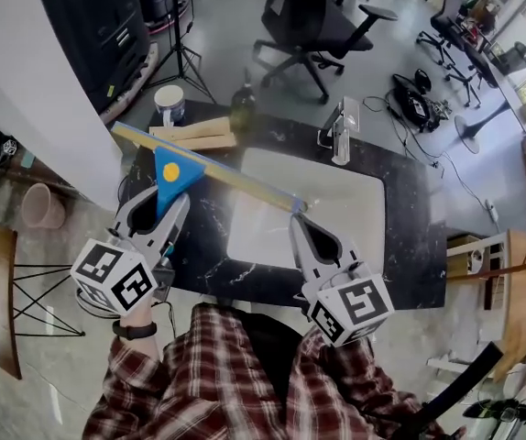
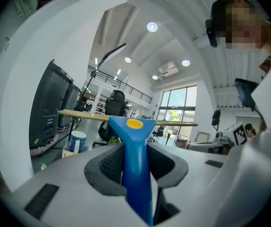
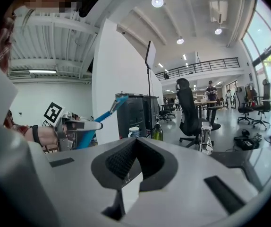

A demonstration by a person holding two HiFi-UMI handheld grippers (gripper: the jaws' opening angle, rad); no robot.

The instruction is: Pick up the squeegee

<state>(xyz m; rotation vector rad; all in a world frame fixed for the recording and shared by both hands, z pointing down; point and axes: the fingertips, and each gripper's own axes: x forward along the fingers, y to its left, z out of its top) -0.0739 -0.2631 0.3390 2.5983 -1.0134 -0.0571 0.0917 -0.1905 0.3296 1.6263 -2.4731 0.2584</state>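
Left gripper fingers clamp the squeegee handle, holding it up off the desk; right gripper fingers rest together, empty.

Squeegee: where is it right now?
Head view, left of centre: the squeegee, handle clamped in the left gripper, blade slanting above the black table toward the right gripper.

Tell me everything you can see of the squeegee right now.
The squeegee has a blue, plastic-looking handle that widens into a triangular head with a round yellow spot. Across the head runs a long, thin, pale yellowish blade strip with a blue edge. The left gripper clamps the handle between its jaws, head pointing away from the person, and holds it in the air above the black table. The strip's far end lies close to the right gripper; contact cannot be told.
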